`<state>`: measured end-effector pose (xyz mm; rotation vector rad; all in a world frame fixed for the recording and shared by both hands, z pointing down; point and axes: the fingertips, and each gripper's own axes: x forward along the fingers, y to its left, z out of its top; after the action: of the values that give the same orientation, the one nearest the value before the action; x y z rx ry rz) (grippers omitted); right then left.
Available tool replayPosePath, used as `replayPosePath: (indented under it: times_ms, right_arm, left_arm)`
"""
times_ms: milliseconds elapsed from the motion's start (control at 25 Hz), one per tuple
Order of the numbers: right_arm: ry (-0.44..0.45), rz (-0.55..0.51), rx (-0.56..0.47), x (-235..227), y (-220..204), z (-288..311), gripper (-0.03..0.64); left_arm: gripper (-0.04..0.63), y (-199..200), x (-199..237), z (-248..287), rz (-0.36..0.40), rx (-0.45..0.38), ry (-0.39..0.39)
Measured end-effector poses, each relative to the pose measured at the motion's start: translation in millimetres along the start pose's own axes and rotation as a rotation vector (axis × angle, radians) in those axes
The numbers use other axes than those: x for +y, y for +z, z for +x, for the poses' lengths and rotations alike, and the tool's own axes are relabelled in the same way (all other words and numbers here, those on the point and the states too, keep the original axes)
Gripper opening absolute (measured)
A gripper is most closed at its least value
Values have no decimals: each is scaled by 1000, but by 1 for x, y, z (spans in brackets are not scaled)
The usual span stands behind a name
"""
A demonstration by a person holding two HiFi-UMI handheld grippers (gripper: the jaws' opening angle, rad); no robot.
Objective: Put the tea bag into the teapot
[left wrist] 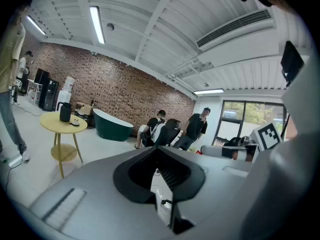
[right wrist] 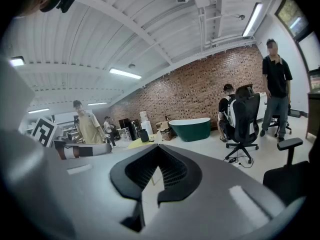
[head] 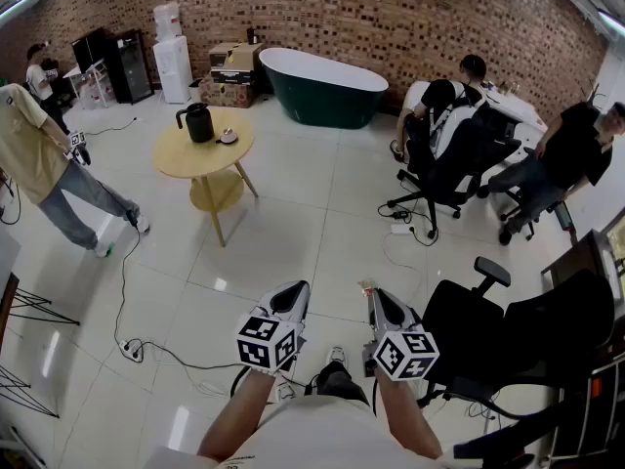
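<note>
the tea bag (head: 228,134) was taken to be the small brownish thing lying on the white saucer (head: 230,140), though it was too small to be told for certain. the saucer was set on the round yellow table (head: 181,160), just beside the black teapot (head: 198,122). the teapot stood upright on the same top, its handle turned toward the left of the head view.

both grippers were held low in front of the person, side by side, well apart from the table and over the pale tiled floor (head: 293,223). the jaws of the left gripper (head: 296,291) were seen pressed together at the tips, with nothing caught between them. the jaws of the right gripper (head: 372,297) were likewise closed tip to tip and empty.

behind the table a dark green bathtub (head: 322,88) was seen against the brick wall (head: 391,18), with a white water dispenser (head: 174,57) further left. a person in a yellowish shirt (head: 34,149) was stood at the left of the table. two persons in black were seen at the right, among office chairs (head: 444,169). a power strip (head: 132,348) and its cables were laid on the floor near the left gripper.
</note>
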<state>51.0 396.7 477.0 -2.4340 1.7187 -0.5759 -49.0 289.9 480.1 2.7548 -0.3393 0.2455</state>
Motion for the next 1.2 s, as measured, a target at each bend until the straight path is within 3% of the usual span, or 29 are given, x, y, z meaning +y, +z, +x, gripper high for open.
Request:
replayPosePath:
  times_ms: [240, 560, 960, 1200]
  right_arm:
    - [11, -8, 10, 4, 3, 23, 2]
    - [72, -29, 51, 2, 15, 65, 2]
    - [248, -94, 96, 3, 54, 153, 2]
    - [382, -134, 126, -6, 67, 195, 2]
  left_arm:
    - [12, 6, 24, 4, -6, 1, 27]
    - [12, 15, 59, 15, -37, 4, 123]
    - [12, 51, 112, 40, -87, -52, 315]
    - [12, 61, 120, 56, -95, -91, 441]
